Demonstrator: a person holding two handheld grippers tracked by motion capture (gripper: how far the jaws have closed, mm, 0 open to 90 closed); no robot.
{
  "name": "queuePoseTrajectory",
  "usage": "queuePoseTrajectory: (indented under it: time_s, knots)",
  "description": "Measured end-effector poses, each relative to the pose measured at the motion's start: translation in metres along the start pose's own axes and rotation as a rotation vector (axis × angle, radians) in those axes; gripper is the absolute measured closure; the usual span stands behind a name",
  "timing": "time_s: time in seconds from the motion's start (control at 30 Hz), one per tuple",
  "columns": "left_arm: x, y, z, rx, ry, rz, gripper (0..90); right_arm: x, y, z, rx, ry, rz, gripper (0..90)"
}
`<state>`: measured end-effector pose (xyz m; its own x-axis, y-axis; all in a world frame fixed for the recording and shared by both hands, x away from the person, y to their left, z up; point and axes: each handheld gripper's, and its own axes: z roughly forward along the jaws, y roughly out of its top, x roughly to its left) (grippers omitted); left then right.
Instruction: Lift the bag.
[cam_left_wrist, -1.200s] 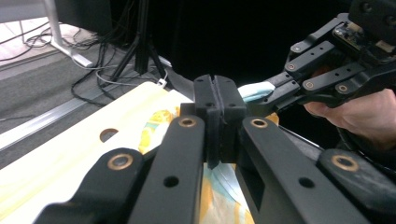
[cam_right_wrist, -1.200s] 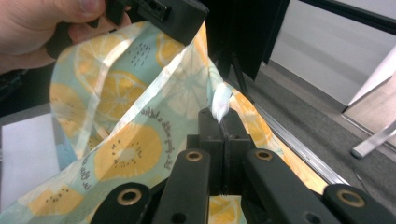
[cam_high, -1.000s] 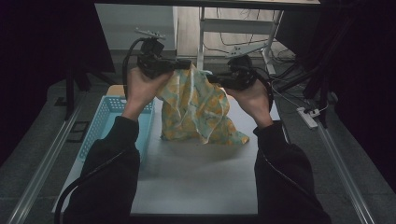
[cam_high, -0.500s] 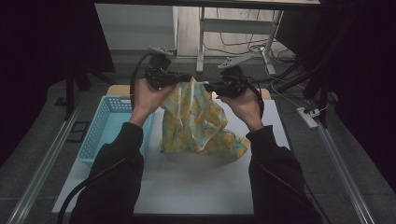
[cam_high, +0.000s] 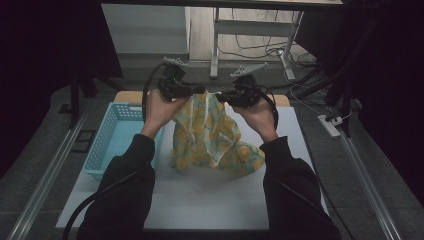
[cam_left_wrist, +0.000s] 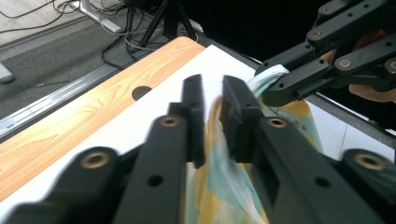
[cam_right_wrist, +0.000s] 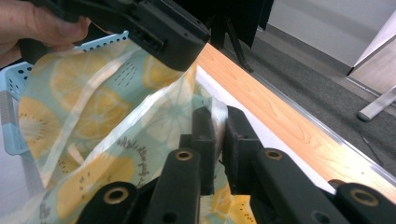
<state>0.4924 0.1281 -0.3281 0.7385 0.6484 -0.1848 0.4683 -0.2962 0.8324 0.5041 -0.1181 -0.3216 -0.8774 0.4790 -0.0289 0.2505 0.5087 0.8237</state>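
Two grippers hold one lemon-print cloth (cam_high: 212, 132) by its top edge, side by side above the far part of the table. The left gripper (cam_high: 200, 91) and right gripper (cam_high: 222, 95) face each other tip to tip, nearly touching, so the cloth's upper corners are gathered between them and both hands are equally near. From there the cloth hangs down towards the person, its long axis running from the grippers to the white tabletop (cam_high: 210, 200), where its lower end already lies crumpled.

Each gripper's jaws have just been opening a little. In the left gripper view the cloth (cam_left_wrist: 219, 182) runs up between jaws with a narrow gap; whether the pads press on it, I cannot tell. The right gripper view shows the same: cloth (cam_right_wrist: 116, 140) in a slim gap.

A blue plastic basket (cam_high: 112, 137) stands just left of the cloth. Beyond the white top lies a wooden table edge (cam_left_wrist: 93, 121), then grey floor with cables and desk legs.
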Motion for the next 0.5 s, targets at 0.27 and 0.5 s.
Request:
queuePoseTrajectory:
  time_s: [0.27, 0.5]
  knots:
    - [0.0, -0.004, -0.005, 0.001, 0.005, 0.02, 55.1, -0.001, -0.003, -0.004, -0.038, 0.01, 0.029, 70.6]
    - [0.0, -0.007, -0.011, -0.012, 0.009, 0.045, 37.0, 0.0, -0.001, -0.009, -0.05, 0.009, 0.042, 59.6]
